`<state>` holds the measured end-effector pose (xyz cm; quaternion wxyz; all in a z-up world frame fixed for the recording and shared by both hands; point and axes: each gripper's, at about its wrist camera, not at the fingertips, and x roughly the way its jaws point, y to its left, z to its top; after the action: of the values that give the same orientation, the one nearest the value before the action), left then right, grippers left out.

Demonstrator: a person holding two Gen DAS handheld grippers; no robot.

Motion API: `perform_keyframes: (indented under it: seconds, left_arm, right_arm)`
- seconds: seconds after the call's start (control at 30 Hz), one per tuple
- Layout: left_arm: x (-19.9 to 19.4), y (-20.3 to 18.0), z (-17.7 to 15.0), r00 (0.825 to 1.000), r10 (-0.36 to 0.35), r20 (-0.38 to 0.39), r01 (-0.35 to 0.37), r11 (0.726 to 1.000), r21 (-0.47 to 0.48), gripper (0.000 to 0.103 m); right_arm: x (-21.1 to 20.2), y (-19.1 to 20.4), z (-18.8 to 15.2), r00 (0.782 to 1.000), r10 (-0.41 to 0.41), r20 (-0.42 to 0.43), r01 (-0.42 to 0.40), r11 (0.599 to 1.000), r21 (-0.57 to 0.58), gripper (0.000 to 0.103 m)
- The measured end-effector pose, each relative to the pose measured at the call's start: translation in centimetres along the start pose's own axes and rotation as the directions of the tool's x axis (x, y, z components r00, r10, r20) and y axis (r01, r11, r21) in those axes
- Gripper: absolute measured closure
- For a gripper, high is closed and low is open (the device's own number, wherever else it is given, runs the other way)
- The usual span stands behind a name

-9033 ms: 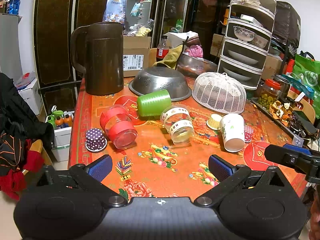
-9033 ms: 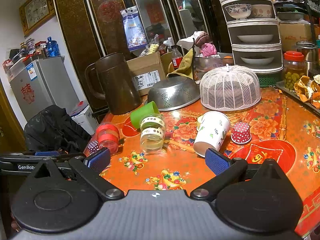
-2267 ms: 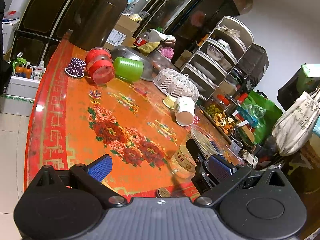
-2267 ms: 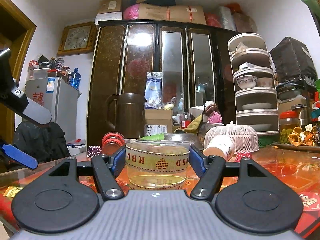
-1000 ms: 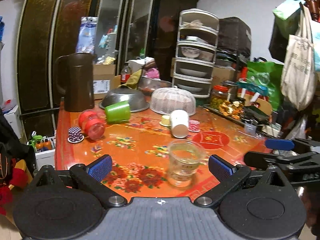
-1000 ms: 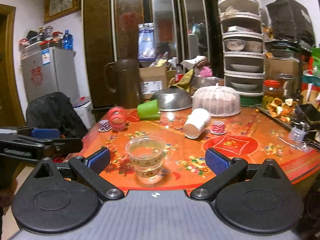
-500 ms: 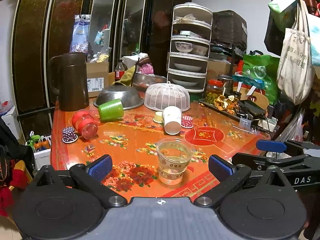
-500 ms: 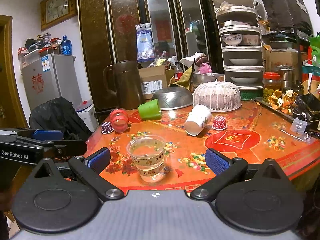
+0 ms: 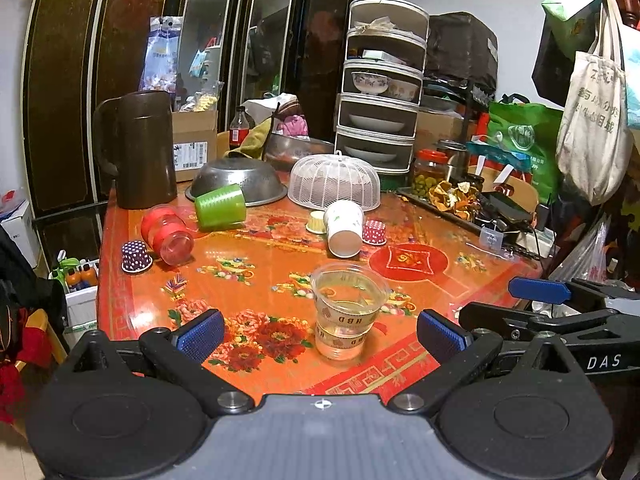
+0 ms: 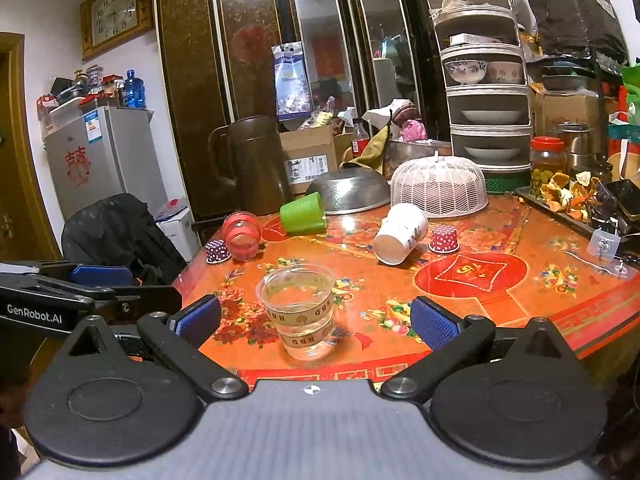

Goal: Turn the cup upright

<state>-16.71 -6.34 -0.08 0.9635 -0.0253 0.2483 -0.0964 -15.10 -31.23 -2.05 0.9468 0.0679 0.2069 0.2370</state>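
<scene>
A clear plastic cup with gold bands stands upright near the front edge of the red flowered table. It also shows in the right wrist view. My left gripper is open and empty, held back from the cup. My right gripper is open and empty, also back from the cup. The right gripper shows at the right in the left wrist view. The left gripper shows at the left in the right wrist view.
A white paper cup, a green cup and a red-banded jar lie on their sides farther back. Small dotted cups, a brown pitcher, a steel bowl and a white mesh cover stand behind.
The right gripper let go of the clear cup, which now stands upright. Both grippers have drawn back a little from the table edge.
</scene>
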Motion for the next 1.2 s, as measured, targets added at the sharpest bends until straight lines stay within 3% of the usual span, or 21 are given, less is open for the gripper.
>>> perform_keyframes:
  seconds: [1.2]
  left_arm:
    - [0.69, 0.44, -0.23, 0.999, 0.006, -0.034, -0.007, 1.0, -0.022, 0.0]
  right_arm:
    - [-0.05, -0.41, -0.07, 1.0, -0.004, 0.0, 0.004, 1.0, 0.003, 0.001]
